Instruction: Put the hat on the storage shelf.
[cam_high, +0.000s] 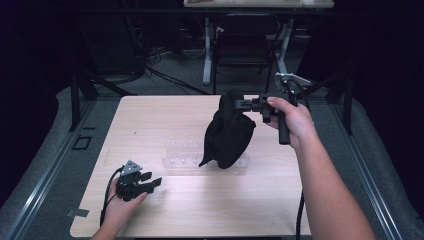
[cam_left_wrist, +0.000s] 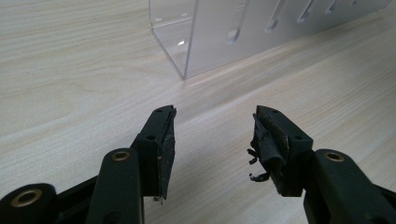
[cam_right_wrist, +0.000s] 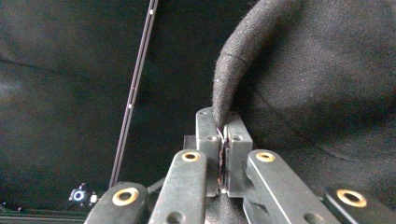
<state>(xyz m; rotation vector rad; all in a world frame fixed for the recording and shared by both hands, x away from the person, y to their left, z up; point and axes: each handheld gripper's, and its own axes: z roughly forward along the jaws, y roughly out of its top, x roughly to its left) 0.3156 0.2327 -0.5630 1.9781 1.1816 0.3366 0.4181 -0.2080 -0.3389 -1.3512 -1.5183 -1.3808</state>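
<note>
A black cloth (cam_high: 227, 135) hangs above the middle of the wooden table (cam_high: 170, 120), pinched at its top edge by my right gripper (cam_high: 239, 104), which is shut on it. In the right gripper view the jaws clamp a fold of the black cloth (cam_right_wrist: 299, 70), right gripper (cam_right_wrist: 223, 122). The cloth's lower end drapes over a clear acrylic rack (cam_high: 182, 154). My left gripper (cam_high: 150, 180) rests low at the table's front left, open and holding nothing. In the left gripper view, my left gripper (cam_left_wrist: 212, 126) points at a corner of the clear rack (cam_left_wrist: 196, 37).
A chair (cam_high: 242, 47) and desk legs stand beyond the table's far edge. Black stands flank the table at left and right. A cable trails from each gripper. Bare tabletop lies at the left and front.
</note>
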